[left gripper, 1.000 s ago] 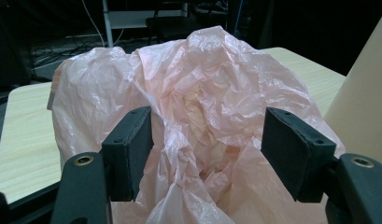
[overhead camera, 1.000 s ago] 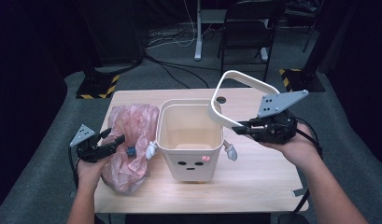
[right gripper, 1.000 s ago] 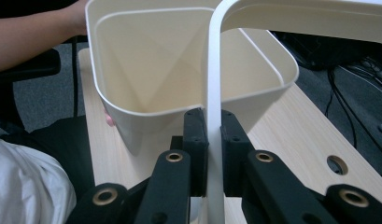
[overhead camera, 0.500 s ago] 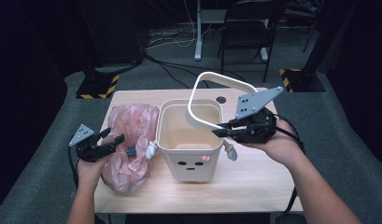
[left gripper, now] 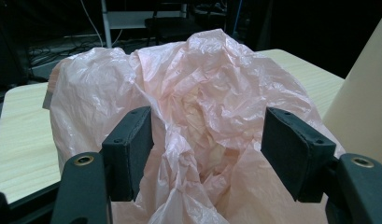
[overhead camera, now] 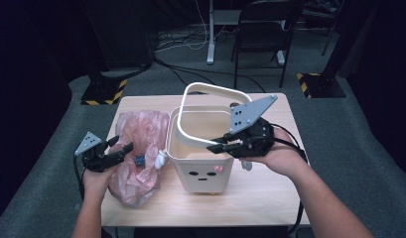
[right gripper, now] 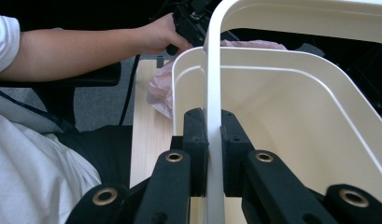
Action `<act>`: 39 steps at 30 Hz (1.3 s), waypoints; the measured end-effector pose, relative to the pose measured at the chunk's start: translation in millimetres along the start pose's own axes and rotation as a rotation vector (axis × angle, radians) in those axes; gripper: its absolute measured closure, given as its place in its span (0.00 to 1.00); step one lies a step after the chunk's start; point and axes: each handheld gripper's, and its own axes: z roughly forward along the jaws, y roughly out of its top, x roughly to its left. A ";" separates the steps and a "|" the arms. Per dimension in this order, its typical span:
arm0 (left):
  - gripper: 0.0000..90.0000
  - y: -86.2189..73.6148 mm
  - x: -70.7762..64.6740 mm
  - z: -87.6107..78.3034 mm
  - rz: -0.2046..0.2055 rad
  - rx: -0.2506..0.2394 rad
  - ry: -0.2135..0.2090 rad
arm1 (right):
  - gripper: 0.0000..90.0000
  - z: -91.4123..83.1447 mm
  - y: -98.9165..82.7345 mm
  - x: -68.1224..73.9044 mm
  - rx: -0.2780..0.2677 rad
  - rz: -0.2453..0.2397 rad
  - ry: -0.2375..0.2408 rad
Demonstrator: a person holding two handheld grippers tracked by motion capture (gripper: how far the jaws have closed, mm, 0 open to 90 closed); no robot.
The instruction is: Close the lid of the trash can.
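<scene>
A cream bin (overhead camera: pixel 203 173) with a face on its front stands in the middle of the table. My right gripper (overhead camera: pixel 218 145) is shut on a white ring-shaped rim (overhead camera: pixel 210 89) and holds it tilted over the bin's opening. In the right gripper view the pads clamp the thin rim (right gripper: pixel 214 70) above the bin's inside (right gripper: pixel 296 116). A crumpled pink plastic bag (overhead camera: pixel 141 139) lies left of the bin. My left gripper (overhead camera: pixel 120 145) stands open at the bag's left side. Its jaws (left gripper: pixel 207 149) straddle a fold of the bag (left gripper: pixel 198 93) without pressing it.
Small white knobs stick out at the bin's left (overhead camera: pixel 161 158) and right (overhead camera: pixel 246 165) sides. A black chair (overhead camera: pixel 265 29) and a stand post (overhead camera: pixel 210 29) are on the floor beyond the table. Bare tabletop (overhead camera: pixel 270 193) lies front right.
My right gripper has carried the white rim leftward, from beside the bin's right edge to over its opening. The left gripper and the bag have stayed put.
</scene>
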 end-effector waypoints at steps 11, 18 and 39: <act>0.38 0.0 -0.9 1.9 -0.001 0.000 -0.005 | 0.93 12.4 9.3 2.8 0.015 -0.035 0.034; 0.38 -0.2 -0.4 1.1 -0.001 -0.001 -0.004 | 0.93 17.0 14.8 5.4 0.031 -0.050 0.050; 0.38 -1.0 -1.0 1.7 -0.001 0.003 -0.004 | 0.93 25.9 14.3 6.9 0.088 -0.073 0.088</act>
